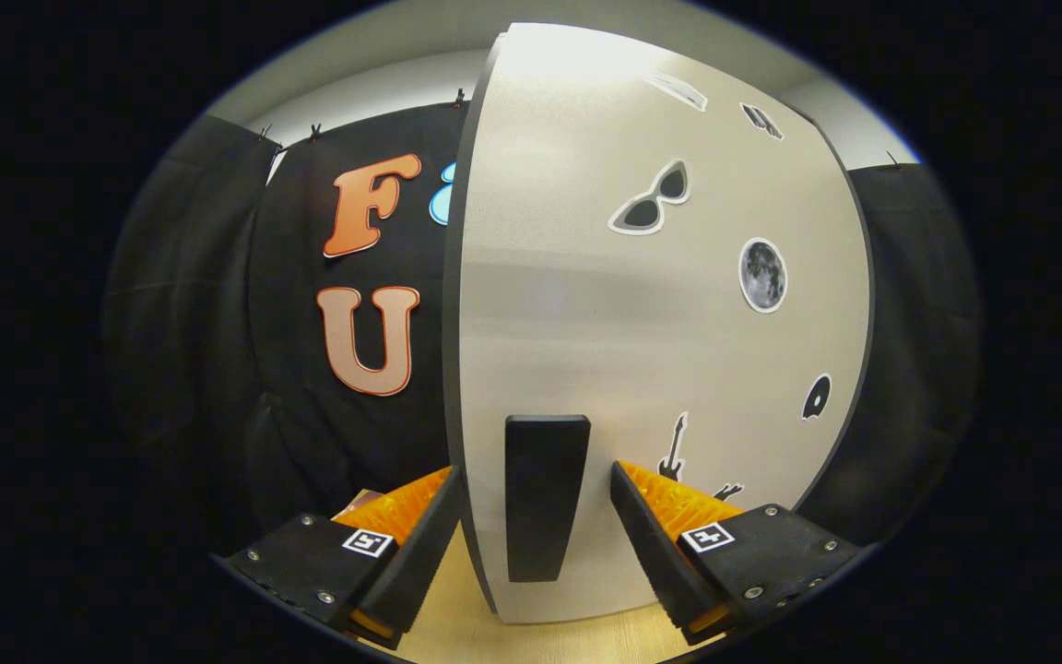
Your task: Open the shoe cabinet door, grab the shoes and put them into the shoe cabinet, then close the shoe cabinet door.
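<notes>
Your fingers [531,544] stand apart on either side of the handle [545,493], which is on the cabinet door [642,314] just ahead of you. The door's left edge lies between the 2 fingers, and stickers [761,275] sit on the door right of the handle. The door stands on the surface [457,627], with the booth wall behind it.

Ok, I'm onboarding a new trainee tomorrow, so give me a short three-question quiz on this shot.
1. True or false: the claw is open, one finger on either side of the cabinet door's near edge.
2. What stands between the claw's fingers? A) a shoe B) the door's black handle C) a cup
3. Fill in: the sticker just below the sunglasses sticker and to its right shows a ____.

Key: 1 true; 2 B; 3 moon
</notes>
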`<control>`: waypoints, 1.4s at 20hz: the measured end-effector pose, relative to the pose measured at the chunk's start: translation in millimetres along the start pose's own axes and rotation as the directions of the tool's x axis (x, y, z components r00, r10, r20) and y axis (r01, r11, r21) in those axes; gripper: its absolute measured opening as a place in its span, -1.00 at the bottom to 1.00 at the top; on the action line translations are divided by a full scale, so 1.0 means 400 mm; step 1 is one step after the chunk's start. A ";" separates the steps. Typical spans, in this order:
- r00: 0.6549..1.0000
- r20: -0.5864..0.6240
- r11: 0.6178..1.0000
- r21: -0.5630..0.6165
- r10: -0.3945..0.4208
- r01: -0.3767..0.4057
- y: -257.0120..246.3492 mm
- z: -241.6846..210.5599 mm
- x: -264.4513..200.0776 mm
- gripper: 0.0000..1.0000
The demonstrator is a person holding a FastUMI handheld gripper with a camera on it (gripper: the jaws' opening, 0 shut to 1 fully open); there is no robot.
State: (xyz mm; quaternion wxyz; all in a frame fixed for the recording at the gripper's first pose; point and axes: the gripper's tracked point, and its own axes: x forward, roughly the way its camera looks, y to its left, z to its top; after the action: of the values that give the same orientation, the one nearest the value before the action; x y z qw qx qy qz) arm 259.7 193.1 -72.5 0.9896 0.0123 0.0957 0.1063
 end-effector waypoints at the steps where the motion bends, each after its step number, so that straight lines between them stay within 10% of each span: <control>1: 1.000 -0.015 1.000 0.023 0.015 -0.015 0.002 0.008 0.003 0.95; 11: 0.994 0.063 0.996 0.022 0.087 -0.088 -0.042 0.150 -0.191 0.95; 28: 0.950 0.170 0.963 -0.017 -0.264 0.270 -0.473 0.196 -0.687 0.94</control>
State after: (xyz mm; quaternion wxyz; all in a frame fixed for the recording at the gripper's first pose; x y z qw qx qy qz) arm 50.6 -50.4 47.4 0.9995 -0.0118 0.0115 -0.0280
